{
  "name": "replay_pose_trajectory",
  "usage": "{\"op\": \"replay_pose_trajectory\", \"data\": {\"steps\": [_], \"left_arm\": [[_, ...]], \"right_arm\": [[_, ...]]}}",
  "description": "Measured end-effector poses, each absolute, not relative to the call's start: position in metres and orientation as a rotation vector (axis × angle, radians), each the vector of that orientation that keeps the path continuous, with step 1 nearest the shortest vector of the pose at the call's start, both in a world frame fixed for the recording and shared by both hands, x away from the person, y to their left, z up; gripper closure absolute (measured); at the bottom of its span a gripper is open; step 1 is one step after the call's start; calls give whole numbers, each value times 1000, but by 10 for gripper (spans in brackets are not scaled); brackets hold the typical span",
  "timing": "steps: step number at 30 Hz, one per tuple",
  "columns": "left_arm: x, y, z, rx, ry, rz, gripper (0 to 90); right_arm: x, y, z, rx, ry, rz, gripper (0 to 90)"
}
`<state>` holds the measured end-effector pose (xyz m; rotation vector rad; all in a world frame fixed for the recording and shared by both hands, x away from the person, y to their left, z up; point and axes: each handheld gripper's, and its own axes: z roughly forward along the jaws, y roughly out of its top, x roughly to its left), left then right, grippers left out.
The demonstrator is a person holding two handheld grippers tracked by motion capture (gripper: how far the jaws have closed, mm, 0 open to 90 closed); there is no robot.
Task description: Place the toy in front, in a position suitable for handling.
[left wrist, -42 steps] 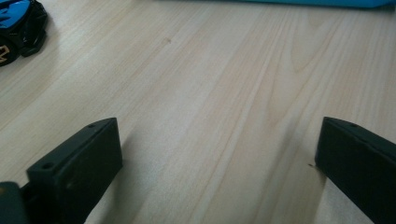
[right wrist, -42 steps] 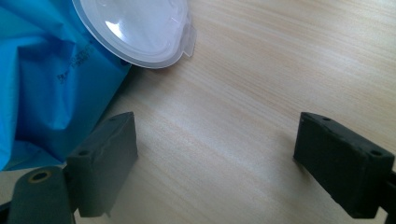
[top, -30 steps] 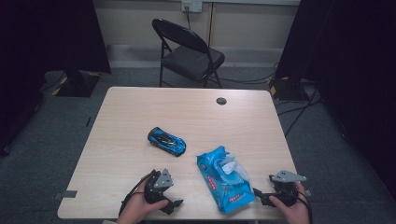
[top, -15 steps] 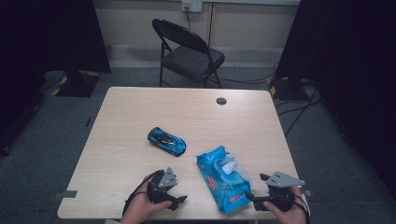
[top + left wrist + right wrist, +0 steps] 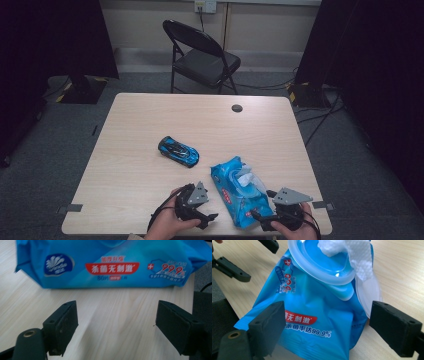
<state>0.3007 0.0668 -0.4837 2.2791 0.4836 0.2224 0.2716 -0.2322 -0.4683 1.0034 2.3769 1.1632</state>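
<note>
Your wipes pack (image 5: 239,192) is lying between your grippers, the toy car (image 5: 178,151) sitting behind it to the left.

Light wood-grain square tabletop (image 5: 150,125), pale edge band. Blue-and-black toy sports car (image 5: 178,151) lies near tabletop centre, slightly toward near edge, nose angled to near right corner. Blue plastic wet-wipe pack (image 5: 239,197) lies flat by near edge, right of middle, round lid open, white wipe sticking up. Small dark round plug (image 5: 237,108) near far edge, right of middle.

Grippers flanking wipes pack (image 5: 239,196)
</note>
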Motion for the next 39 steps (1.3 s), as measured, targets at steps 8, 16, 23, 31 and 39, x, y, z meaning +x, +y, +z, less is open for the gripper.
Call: {"op": "replay_pose_trajectory", "data": {"steps": [8,16,23,31,39], "left_arm": [[302,50,-483,2273,454,216,193],[304,38,-487,2281,454,219,216],[307,28,-490,2283,434,221,217],[311,26,-491,2277,435,201,237],[315,25,-490,2291,436,197,241]], "right_arm": [[270,-229,-473,986,2388,1122,129],[270,-229,-474,990,2385,1116,131],[273,-229,-479,1019,2402,1116,131],[274,-230,-480,1036,2405,1127,132],[275,-228,-481,1054,2398,1130,131]]}}
